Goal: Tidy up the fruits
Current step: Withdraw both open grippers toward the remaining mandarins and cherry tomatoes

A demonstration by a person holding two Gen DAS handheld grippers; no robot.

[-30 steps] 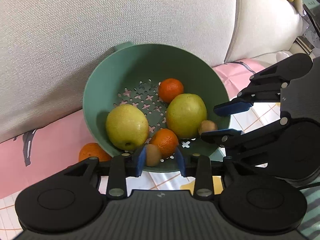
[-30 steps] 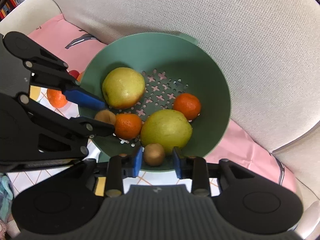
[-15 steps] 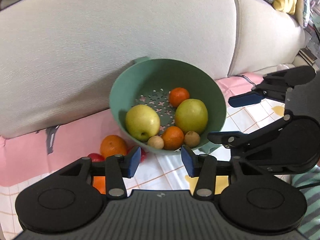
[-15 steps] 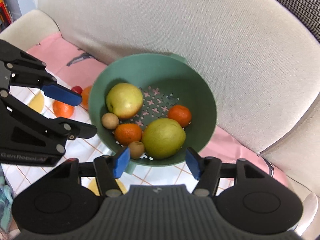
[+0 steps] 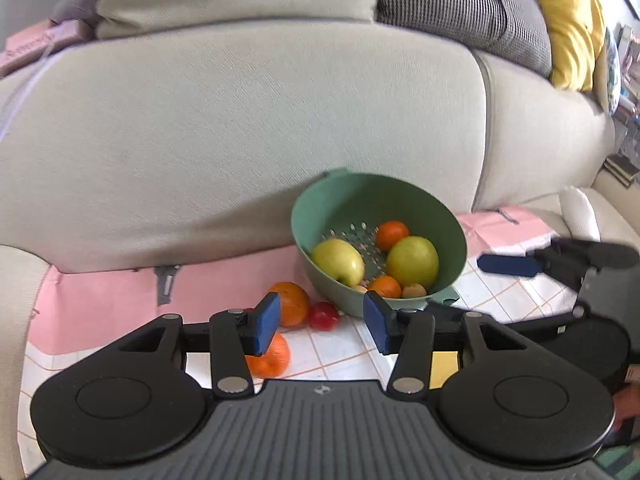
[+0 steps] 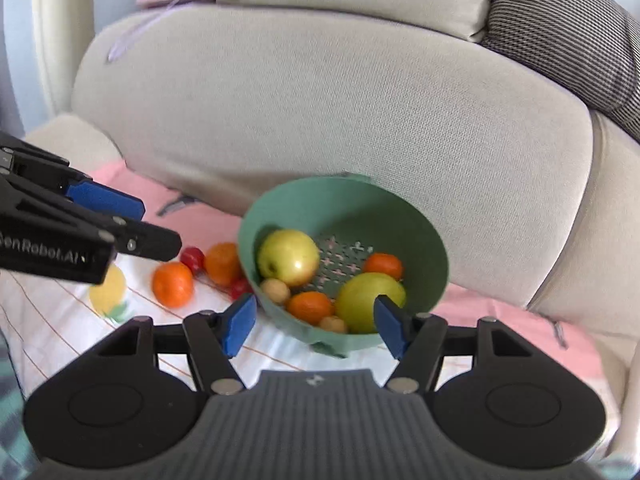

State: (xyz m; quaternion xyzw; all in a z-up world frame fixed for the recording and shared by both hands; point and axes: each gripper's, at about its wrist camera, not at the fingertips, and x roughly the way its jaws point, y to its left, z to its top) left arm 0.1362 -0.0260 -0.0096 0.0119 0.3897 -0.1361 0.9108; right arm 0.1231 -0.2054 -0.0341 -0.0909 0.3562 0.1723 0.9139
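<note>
Hand-held grippers (image 5: 322,322) (image 6: 314,326) gape empty — only right view shows both tomatoes (image 6: 192,258).

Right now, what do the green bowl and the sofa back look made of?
Bowl: likely matte plastic; smooth, even green wall with moulded cross-shaped drain holes. Sofa back: beige woven fabric over padding, judging by its fine visible weave and soft rounded edges.

Pink box (image 5: 28,46) cut off, blurred
</note>
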